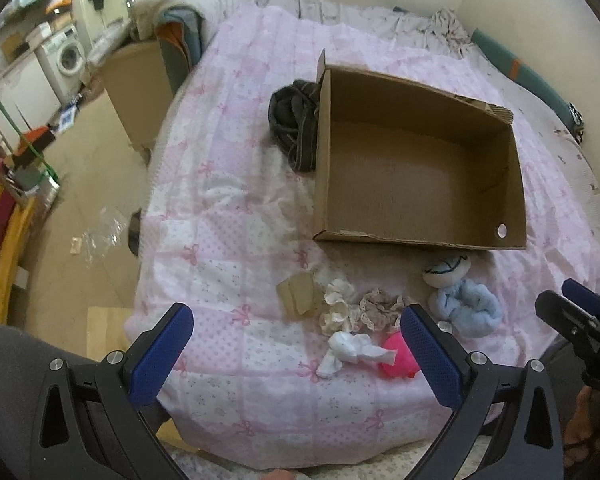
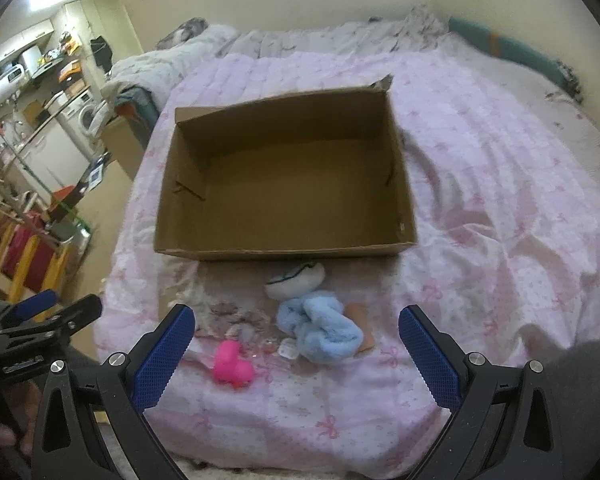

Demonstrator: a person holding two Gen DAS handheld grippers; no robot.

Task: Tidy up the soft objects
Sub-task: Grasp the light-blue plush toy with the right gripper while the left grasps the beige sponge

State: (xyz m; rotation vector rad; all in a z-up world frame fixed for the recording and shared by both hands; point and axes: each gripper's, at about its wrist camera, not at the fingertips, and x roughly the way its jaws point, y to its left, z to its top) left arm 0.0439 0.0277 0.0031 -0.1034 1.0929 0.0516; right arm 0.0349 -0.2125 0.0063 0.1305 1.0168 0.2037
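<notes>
An empty cardboard box [image 1: 420,160] [image 2: 284,184] lies on the pink bedspread. In front of it sits a cluster of soft things: a blue fluffy item [image 1: 470,308] [image 2: 320,328], a white plush ball with dark stitching [image 1: 446,268] [image 2: 296,278], a pink toy [image 1: 398,358] [image 2: 232,366], a white crumpled cloth [image 1: 352,350], cream and lace scrunchies [image 1: 342,306] [image 2: 232,312]. My left gripper [image 1: 296,344] is open above the bed's near edge, the cluster between its fingers. My right gripper [image 2: 296,344] is open too, holding nothing; it also shows at the right edge of the left wrist view [image 1: 572,308].
A dark bundle of clothing [image 1: 296,120] lies against the box's left wall. A small cardboard scrap [image 1: 298,294] rests beside the scrunchies. Left of the bed are the floor, a cardboard carton [image 1: 136,88], a washing machine [image 1: 66,56] and a yellow rack [image 2: 16,256]. A wall borders the far side.
</notes>
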